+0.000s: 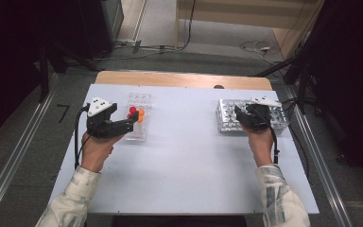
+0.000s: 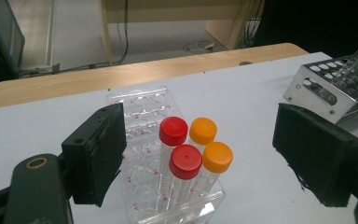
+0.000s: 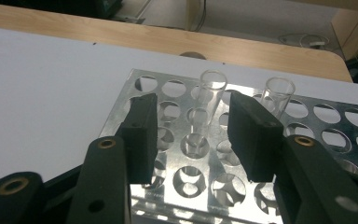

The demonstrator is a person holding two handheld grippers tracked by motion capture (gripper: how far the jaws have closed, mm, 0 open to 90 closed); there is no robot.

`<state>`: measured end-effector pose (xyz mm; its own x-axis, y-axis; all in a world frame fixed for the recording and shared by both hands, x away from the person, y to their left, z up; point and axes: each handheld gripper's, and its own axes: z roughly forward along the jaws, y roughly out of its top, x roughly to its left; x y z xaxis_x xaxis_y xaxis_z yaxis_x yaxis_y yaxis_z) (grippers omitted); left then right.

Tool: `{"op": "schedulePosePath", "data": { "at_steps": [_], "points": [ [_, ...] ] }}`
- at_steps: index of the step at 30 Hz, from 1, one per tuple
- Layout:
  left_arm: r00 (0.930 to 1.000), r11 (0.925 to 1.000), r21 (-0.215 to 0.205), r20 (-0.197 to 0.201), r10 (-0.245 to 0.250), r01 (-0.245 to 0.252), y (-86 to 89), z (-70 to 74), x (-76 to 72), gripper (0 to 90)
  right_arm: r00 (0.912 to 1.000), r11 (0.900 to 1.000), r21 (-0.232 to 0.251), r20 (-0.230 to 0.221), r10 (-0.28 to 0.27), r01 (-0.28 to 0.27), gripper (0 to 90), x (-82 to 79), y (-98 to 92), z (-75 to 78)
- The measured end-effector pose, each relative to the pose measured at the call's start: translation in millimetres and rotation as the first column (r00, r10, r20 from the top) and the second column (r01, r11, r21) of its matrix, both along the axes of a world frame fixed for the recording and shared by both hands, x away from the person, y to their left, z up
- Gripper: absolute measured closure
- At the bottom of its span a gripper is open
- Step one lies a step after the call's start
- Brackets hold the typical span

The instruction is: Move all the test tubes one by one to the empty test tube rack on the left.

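On the near left of the white table [image 1: 179, 161], the left gripper [image 1: 133, 120] stood with its jaws wide apart and nothing between the pads — in the left gripper view they flanked the clear plastic rack [image 2: 144, 135] without touching it. That rack held four capped tubes clustered at its near end: two red-capped tubes [image 2: 184, 161] on the left and two orange-capped tubes [image 2: 217, 157] just beside them on the right, all upright, while the wells farther back showed no tubes. On the right side of the table, the right gripper [image 3: 193, 130] hovered over the near part of the metal rack [image 3: 144, 86], its jaws partly apart and pressing on nothing. Between them, a little beyond the pads, an open glass tube [image 3: 209, 100] stood upright in a hole of that rack; the pads were apart from it. A second glass tube [image 3: 278, 93] stood in a hole farther right, just past the right jaw. The rack's other holes looked bare.
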<state>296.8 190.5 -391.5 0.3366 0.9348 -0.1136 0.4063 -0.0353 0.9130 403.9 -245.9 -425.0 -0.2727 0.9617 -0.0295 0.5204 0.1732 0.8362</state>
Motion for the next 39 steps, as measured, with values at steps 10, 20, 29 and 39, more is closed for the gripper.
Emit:
{"op": "schedulePosePath", "data": {
  "at_steps": [10, 20, 29, 39],
  "points": [
    [1.0, 1.0, -0.002, -0.001, 0.0, 0.0, 0.1, -0.1, 0.3, 17.6, 0.999, 0.999, 0.005, -0.002, -0.045, 0.045, 64.3, 18.6, 1.3, -13.7],
    [1.0, 1.0, 0.0, -0.004, 0.0, 0.0, 0.4, -0.5, 0.4, 17.7, 0.999, 0.999, 0.016, -0.009, -0.043, 0.043, 71.8, 25.0, 1.5, -20.2],
    [1.0, 1.0, -0.004, -0.006, 0.0, 0.0, 0.6, -1.0, 0.7, 17.7, 0.9989, 0.999, 0.031, 0.02, -0.043, 0.043, 73.2, 22.3, 0.9, -15.0],
    [1.0, 1.0, -0.008, 0.001, 0.0, 0.0, 1.2, 0.9, -0.9, 17.7, 0.9951, 0.999, 0.036, 0.096, -0.022, 0.018, 73.3, 10.5, -0.1, 19.3]
  ]
}}
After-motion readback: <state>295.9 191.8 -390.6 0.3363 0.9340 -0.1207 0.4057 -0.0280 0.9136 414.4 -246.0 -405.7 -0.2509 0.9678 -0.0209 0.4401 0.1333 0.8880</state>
